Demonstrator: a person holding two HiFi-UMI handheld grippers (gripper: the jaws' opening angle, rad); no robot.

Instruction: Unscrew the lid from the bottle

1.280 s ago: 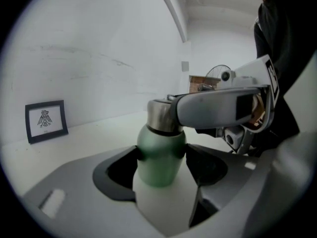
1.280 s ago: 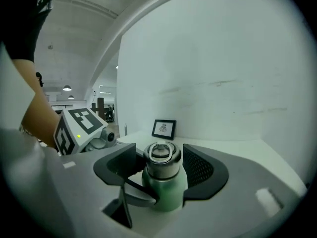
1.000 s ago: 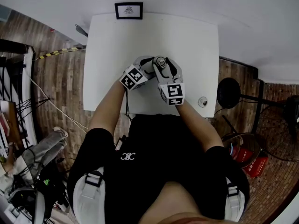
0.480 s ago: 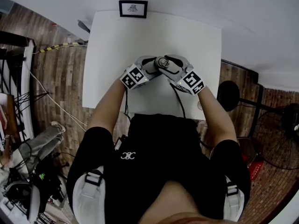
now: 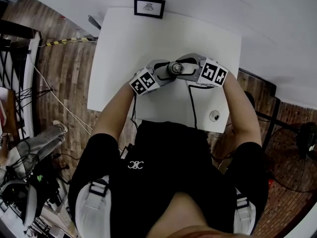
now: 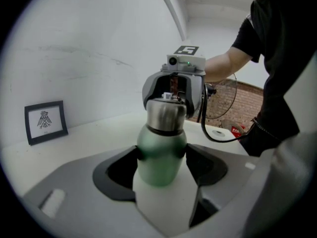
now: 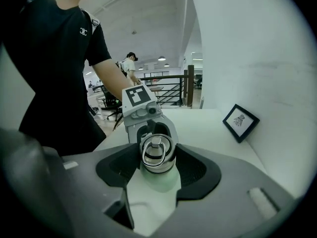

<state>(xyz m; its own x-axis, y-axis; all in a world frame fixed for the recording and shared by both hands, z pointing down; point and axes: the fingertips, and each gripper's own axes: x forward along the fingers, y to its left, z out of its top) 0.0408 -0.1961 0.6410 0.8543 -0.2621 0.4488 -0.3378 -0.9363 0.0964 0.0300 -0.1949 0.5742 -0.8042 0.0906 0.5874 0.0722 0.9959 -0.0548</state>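
The white tabletop fills the scene, and the two tools meet over its middle. The left tool pinches the green bottle by its body, with a pad on each side. The right tool faces it, its jaws set wide around the steel lid and apparently pressing it. A framed picture stands at the far edge. A small round object lies near the right arm.
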